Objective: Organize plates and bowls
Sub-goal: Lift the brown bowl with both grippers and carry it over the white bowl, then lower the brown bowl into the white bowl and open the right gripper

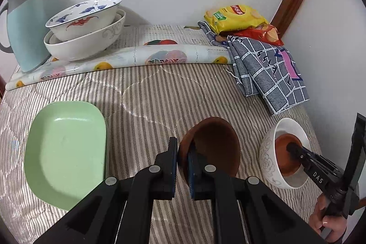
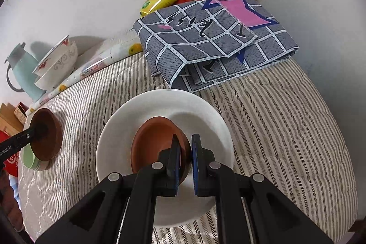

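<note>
Left gripper point(image 1: 183, 166): rim of a dark brown bowl point(image 1: 212, 148) is pinched, held tilted beside the green dish point(image 1: 66, 152) for carrying.
Right gripper point(image 2: 185, 161): rim of a reddish bowl point(image 2: 155, 148) is pinched, nested inside the white bowl point(image 2: 114, 141) to save room on the table point(image 2: 286, 129).

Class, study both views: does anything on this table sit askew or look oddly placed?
Yes. At the back, the blue-patterned bowl sits tilted inside the larger white bowl rather than nesting level. Nothing looks spilled or broken.
</note>
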A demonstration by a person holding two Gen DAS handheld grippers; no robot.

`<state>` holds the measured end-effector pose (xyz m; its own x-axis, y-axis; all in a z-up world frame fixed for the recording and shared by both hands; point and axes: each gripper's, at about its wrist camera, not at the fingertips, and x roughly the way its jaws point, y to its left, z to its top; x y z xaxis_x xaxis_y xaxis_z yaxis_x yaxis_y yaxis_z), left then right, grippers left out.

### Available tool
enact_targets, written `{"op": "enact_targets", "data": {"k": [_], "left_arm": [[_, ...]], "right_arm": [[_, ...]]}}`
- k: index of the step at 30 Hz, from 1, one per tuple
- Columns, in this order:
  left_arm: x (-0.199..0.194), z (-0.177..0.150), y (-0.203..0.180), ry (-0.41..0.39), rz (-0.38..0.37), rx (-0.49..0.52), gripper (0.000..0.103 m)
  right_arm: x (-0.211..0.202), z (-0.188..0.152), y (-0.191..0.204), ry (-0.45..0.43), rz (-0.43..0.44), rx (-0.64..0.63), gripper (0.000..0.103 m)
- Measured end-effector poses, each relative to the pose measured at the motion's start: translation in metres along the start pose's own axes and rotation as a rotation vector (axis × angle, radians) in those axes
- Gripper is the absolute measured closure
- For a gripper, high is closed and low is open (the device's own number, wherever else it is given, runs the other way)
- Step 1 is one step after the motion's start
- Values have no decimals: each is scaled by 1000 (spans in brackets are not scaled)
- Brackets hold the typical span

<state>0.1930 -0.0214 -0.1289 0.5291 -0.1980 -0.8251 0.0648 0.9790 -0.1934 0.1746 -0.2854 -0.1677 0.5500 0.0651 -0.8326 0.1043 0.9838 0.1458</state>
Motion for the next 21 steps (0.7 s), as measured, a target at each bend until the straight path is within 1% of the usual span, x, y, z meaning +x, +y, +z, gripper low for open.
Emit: {"op": "enact_targets", "data": {"k": [5,7,9,14,18,21], "left_arm": [[1,1,0,1,-8,1,95],[1,1,0,1,-10,2,95],[1,1,1,0,-13,2,95],[1,-1,0,7,-19,6,94],[0,-2,-1,5,-20,9,94],[0,-2,0,7,-21,8,94]], "right_arm": [[4,2,6,13,-33,-30,94],[6,2,8,21,-58,-42,94],[10,3,14,38,-97,-88,94],[15,0,26,53,-178,-158,90],[17,0,28,62,-211,-185,88],[21,-1,30,84,-232,-214,84]]}}
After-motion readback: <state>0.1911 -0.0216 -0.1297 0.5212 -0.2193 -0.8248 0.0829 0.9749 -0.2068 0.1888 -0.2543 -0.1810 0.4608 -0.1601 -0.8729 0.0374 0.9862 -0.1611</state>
